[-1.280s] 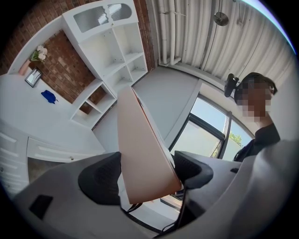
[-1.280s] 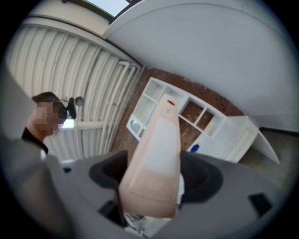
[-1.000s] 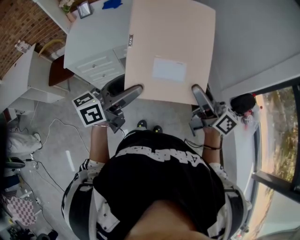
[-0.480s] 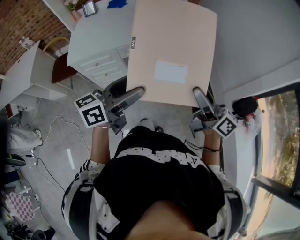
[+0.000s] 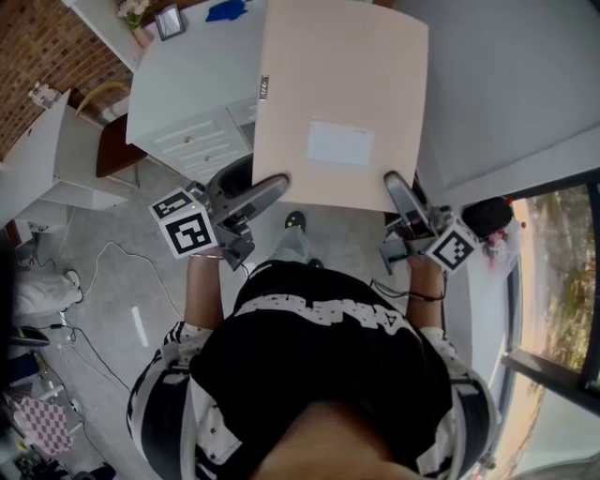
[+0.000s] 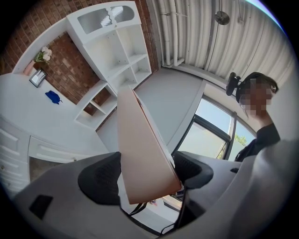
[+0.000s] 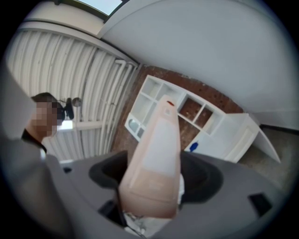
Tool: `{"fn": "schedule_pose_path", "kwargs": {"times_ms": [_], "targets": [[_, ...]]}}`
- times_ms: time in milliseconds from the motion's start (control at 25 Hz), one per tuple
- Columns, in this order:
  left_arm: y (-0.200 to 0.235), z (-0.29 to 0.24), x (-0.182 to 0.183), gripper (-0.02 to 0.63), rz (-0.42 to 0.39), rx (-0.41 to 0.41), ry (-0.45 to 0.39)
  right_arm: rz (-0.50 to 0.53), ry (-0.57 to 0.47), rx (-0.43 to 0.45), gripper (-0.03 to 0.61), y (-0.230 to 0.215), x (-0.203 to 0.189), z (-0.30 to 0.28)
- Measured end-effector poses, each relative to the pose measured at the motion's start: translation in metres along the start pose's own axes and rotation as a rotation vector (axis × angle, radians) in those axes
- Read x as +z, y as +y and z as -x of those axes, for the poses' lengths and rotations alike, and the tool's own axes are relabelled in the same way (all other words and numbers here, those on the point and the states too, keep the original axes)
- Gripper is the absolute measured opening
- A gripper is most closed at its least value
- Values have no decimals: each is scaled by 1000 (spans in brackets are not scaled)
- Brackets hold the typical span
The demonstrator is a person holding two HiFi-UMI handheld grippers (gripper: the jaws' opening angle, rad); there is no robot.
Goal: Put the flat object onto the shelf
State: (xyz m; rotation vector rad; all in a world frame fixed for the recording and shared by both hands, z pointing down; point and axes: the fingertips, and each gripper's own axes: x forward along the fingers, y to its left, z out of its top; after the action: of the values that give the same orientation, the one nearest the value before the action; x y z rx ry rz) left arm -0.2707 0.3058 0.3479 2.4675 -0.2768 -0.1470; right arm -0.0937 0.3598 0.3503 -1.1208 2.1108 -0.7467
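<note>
The flat object (image 5: pixel 342 103), a pale pink board with a white label (image 5: pixel 339 142) on its face, is in the air in front of the person, with its far edge reaching out over the white worktop (image 5: pixel 183 80). The left gripper (image 5: pixel 267 187) and the right gripper (image 5: pixel 394 187) each hold one corner of its near edge. In each gripper view the jaws are pressed onto the board from both sides, with its thin edge rising between the dark pads. Holding it by two corners likely stops so wide and thin a sheet from sagging or twisting, and leaves the far edge free to go in first. The white shelf (image 6: pixel 122 51) stands against the brick wall behind the worktop, with several open compartments, and the board is well apart from it. The worktop and its drawers (image 5: pixel 192 136) lie between the person and the shelf, so the person would have to reach across them. A blue item (image 5: pixel 225 9) and a small picture frame (image 5: pixel 170 19) sit on the far part of the worktop. Cables (image 5: pixel 112 253) trail on the floor to the left, and a window (image 5: pixel 553 272) is on the right.
</note>
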Motion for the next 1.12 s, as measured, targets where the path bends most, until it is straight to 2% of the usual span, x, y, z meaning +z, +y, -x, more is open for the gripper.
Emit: {"fn": "schedule_pose_path", "kwargs": {"times_ms": [280, 520, 720, 1120], "targets": [[60, -38, 40, 351, 21, -23, 8, 12, -8, -33, 341, -44, 29, -56], [56, -53, 52, 351, 25, -67, 14, 26, -30, -70, 341, -40, 44, -53], [94, -81, 61, 351, 40, -75, 33, 27, -38, -93, 341, -77, 58, -76], [117, -107, 75, 352, 56, -91, 58, 14, -54, -132, 341, -102, 73, -90]]}}
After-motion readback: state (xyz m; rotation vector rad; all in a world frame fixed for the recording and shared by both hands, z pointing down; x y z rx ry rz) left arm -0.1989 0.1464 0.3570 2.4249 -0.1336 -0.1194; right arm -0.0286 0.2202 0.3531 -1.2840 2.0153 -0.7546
